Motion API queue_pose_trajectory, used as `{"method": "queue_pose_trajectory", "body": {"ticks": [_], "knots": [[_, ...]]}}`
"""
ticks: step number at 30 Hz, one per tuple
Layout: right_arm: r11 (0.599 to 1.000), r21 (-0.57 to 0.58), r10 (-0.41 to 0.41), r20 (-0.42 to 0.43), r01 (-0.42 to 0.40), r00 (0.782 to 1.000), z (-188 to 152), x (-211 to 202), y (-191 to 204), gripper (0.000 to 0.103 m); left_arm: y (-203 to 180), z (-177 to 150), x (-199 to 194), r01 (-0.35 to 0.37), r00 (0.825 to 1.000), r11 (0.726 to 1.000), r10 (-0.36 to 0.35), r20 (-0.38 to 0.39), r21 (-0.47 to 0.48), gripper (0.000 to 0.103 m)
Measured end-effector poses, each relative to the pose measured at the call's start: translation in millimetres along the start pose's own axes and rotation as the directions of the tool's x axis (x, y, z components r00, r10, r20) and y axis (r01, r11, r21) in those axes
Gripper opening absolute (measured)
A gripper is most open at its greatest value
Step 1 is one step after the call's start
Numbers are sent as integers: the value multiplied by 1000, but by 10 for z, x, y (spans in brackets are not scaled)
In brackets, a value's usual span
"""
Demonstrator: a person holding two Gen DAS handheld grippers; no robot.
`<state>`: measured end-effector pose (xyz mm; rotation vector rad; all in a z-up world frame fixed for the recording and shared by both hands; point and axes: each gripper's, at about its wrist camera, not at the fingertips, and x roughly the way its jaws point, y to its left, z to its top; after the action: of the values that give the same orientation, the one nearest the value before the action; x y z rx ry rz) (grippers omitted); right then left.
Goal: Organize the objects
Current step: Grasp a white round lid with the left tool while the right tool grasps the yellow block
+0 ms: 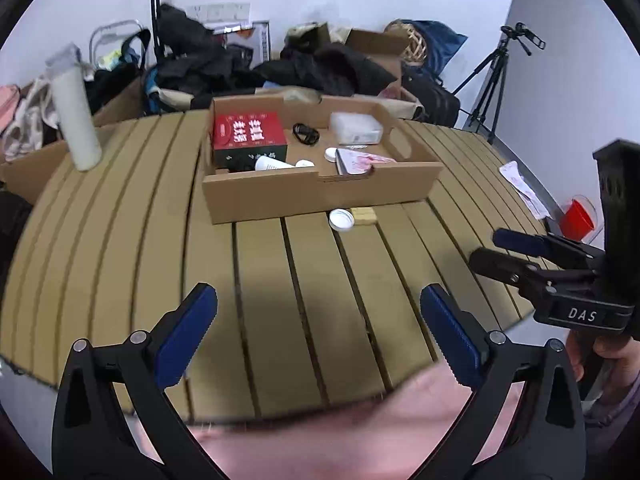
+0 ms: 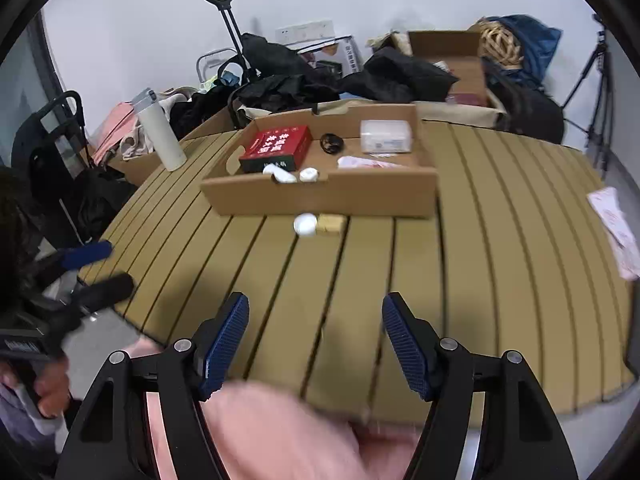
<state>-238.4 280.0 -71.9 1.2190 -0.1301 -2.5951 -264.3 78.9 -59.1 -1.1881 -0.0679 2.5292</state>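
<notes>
Left wrist view has the left gripper [image 1: 318,330] low over the near edge of the slatted counter [image 1: 120,240], its ribbed blue pads spread wide with nothing between them. The right gripper [image 2: 316,338] hangs just as far back, its jaws apart and empty too.

Most of the loose things already lie in the shallow cardboard tray [image 1: 320,194]: a red box [image 1: 250,136], a clear plastic case [image 1: 356,128], a coil of black cable [image 1: 306,134], a white tube [image 1: 274,164]. Just outside its front wall, touching each other, sit a round white cap [image 1: 341,219] and a small tan block [image 1: 364,216]. A pink printed packet [image 2: 616,228] lies well apart, near the counter's right edge.

From where I stand, the cap looks like the trouble. It is flat, smooth and hard, so ribbed pads closing on it may squirt it sideways. The grooves between the slats could also catch a fingertip. The thin packet may crumple or slide off the edge.
</notes>
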Motion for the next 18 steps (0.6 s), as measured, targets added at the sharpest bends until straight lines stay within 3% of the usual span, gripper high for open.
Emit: {"method": "queue_pose_trajectory", "body": {"ticks": [4,11,14,18], "knots": [[1000,-14,7,-20,-8,1000,260,537,-72,73,98,126,445,12,999,1000,-13,-37,-22,100],[1000,9,9,-93,-8,996,507,1352,-216,58,198,171,1028,9,993,1000,-11,-114,-24,100],[1000,-8,-17,-118,16,993,483,1556,-200,48,206,180,1172,18,992,999,-21,-126,-28,100],[999,-45,0,-91,-4,996,433,1533,-167,37,126,236,1270,39,992,999,-40,-119,-15,99]]}}
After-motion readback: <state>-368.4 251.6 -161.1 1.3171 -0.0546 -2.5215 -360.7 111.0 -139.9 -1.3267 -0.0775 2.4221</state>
